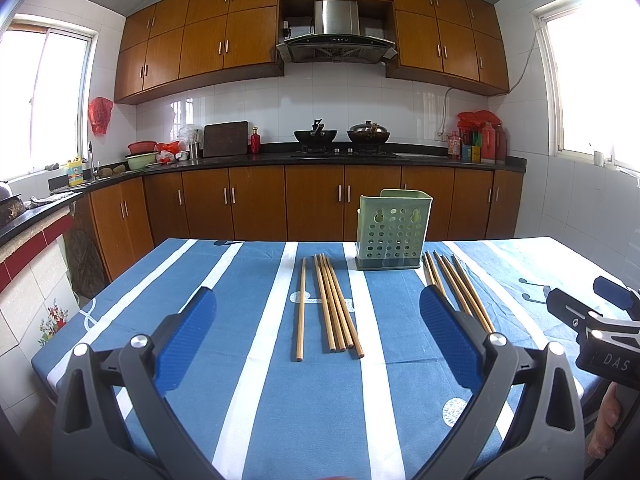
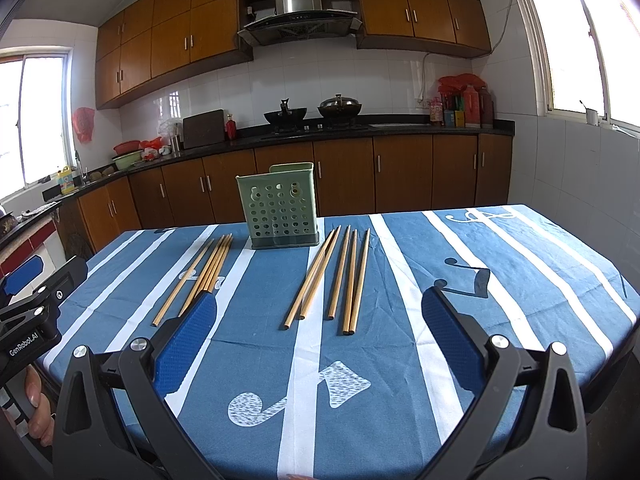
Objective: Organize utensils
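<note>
Table point(image 2: 520, 264): covered with a blue cloth point(image 1: 256, 400) that has white stripes and white shapes.
Holder point(image 2: 280, 212): green, with round holes; stood upright on the cloth near the far edge.
Left sticks point(image 1: 330, 304): five, laid flat to the left of the holder, one a little apart from the other four.
Right sticks point(image 2: 336, 276): five, laid flat to the right of the holder.

near strip of the blue-and-white striped cloth surface point(image 2: 400, 360) lies bare, room to pass. ahead, one set of thin wooden chopsticks point(image 1: 332, 304) lies left, another set of wooden chopsticks point(image 2: 336, 280) right, a clear lane between. the upright pale green perforated plastic holder point(image 2: 280, 212) blocks the far middle.
</note>
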The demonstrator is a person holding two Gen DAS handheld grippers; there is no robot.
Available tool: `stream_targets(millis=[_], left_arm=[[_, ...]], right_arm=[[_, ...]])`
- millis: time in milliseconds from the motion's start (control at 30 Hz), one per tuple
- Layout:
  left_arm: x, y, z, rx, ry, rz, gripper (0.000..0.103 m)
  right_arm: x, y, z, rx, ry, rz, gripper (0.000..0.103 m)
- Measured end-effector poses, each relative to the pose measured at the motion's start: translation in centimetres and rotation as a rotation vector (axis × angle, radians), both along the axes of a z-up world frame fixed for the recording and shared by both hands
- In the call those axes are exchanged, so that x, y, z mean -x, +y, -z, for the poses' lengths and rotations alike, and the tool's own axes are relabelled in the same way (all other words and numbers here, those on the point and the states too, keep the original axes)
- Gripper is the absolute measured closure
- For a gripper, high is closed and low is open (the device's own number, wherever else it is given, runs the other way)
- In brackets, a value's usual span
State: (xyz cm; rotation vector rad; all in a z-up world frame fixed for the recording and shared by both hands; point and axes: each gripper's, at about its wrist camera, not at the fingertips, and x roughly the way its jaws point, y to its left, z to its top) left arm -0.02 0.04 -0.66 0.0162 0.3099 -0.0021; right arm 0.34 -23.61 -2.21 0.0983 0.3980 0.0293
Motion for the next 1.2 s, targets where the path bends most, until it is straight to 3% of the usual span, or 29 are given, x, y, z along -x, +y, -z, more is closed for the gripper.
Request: stream_targets(millis=[167, 400, 500, 567, 667, 767, 900, 1067, 1200], left_arm=[[-1.6, -0.3, 0.6, -0.003, 0.047, -0.018, 0.004], [-7.6, 2.8, 2.6, 0.057, 0.249, -0.078, 0.004], [-10.1, 4.2, 3.5, 0.069, 0.326, -0.108, 0.004], [-11.9, 5.1, 4.3, 0.071, 0.376, -0.125, 0.004], [-13.9, 6.4, 4.9, 0.084, 0.415, -0.141, 0.004], [-15.4, 7.3, 5.4, 0.086, 0.428, -0.136, 0.006], [-17.1, 7.4, 5.9, 0.068, 0.465, -0.112, 0.021], [-18.5, 6.8, 6.8, 0.051, 0.508, -0.083, 0.028], [-19.3, 6.2, 7.5, 0.050, 0.544, -0.046, 0.041]], right_arm=[[-1.5, -0.6, 0.6, -0.019, 0.061, 0.003, 0.002], [-7.0, -3.9, 3.2, -0.096, 0.278, 0.105, 0.003], [-10.1, -5.3, 4.2, -0.130, 0.371, 0.128, 0.023], [-11.8, -5.8, 5.0, -0.167, 0.420, 0.121, 0.046], [-14.4, -6.0, 5.9, -0.198, 0.469, 0.117, 0.062], [-16.6, -5.6, 6.3, -0.180, 0.494, 0.100, 0.072], [-18.7, -4.9, 7.2, -0.160, 0.529, 0.077, 0.079], [-19.7, -4.9, 8.7, -0.142, 0.573, 0.086, 0.093], [-19.7, -5.6, 8.8, -0.120, 0.558, 0.105, 0.095]])
